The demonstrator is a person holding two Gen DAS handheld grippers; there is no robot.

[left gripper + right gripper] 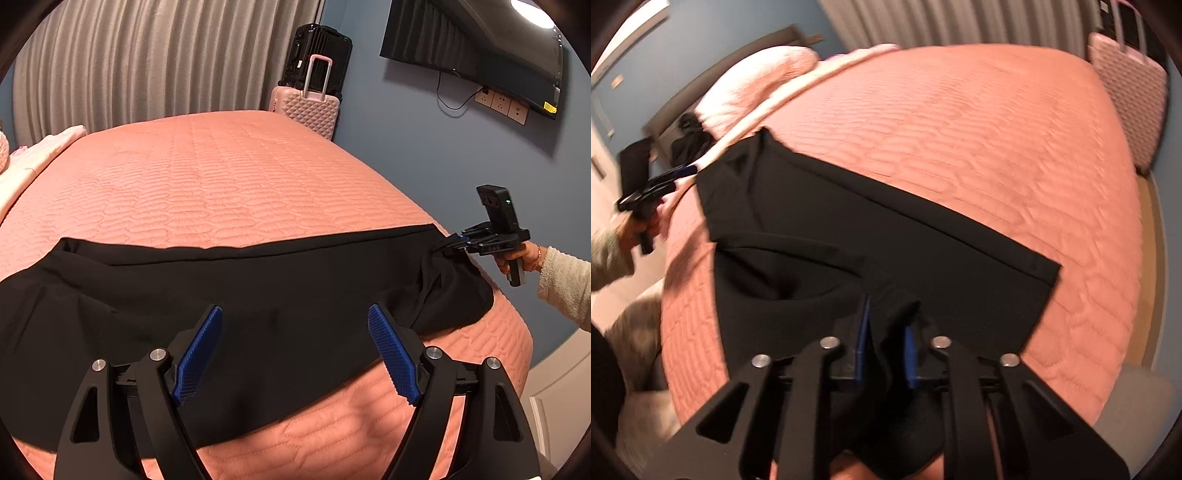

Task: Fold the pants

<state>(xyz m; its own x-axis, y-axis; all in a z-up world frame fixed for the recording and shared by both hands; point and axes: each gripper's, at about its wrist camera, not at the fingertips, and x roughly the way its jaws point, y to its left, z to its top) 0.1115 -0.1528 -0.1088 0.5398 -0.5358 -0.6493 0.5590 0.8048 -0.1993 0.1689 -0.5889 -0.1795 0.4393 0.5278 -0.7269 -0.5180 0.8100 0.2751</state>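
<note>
Pants (258, 280), black, lie spread across the near edge of the bed (229, 173); their folds are hard to read. Right tool (886, 332) is clenched on bunched fabric; left tool (295, 350) hovers released. Beyond: curtains (147, 62), pink suitcase (310, 107), wall television (480, 48).
</note>
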